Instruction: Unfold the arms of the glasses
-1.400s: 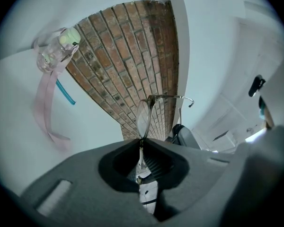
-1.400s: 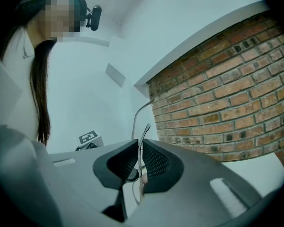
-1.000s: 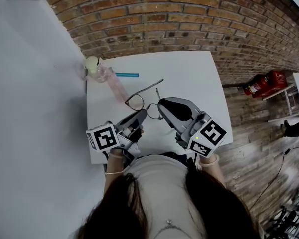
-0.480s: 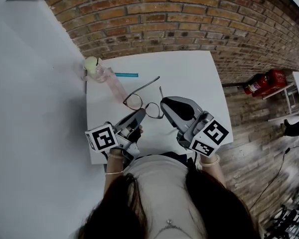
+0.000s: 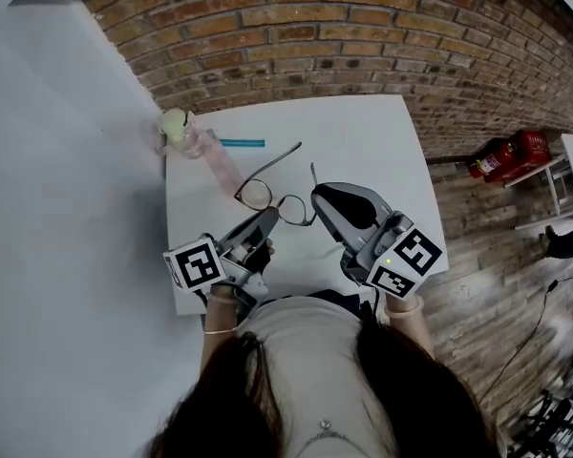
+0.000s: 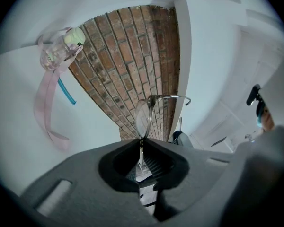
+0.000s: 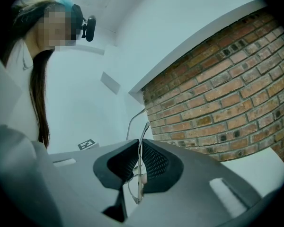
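Gripping glasses (image 5: 267,197) over white table (image 5: 363,141), two-handed.
Clamped: left gripper (image 5: 270,218) on one lens rim, right gripper (image 5: 317,199) on the other end (one arm (image 5: 280,159) sticks out straight).

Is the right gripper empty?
No, the right gripper is shut on the glasses, whose frame sits clamped between its jaws.

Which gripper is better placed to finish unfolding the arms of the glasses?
Probably the right gripper: its jaws are shut on the glasses at the side where the shorter-looking arm stands up. The left gripper clamps a lens rim and can steady the frame.
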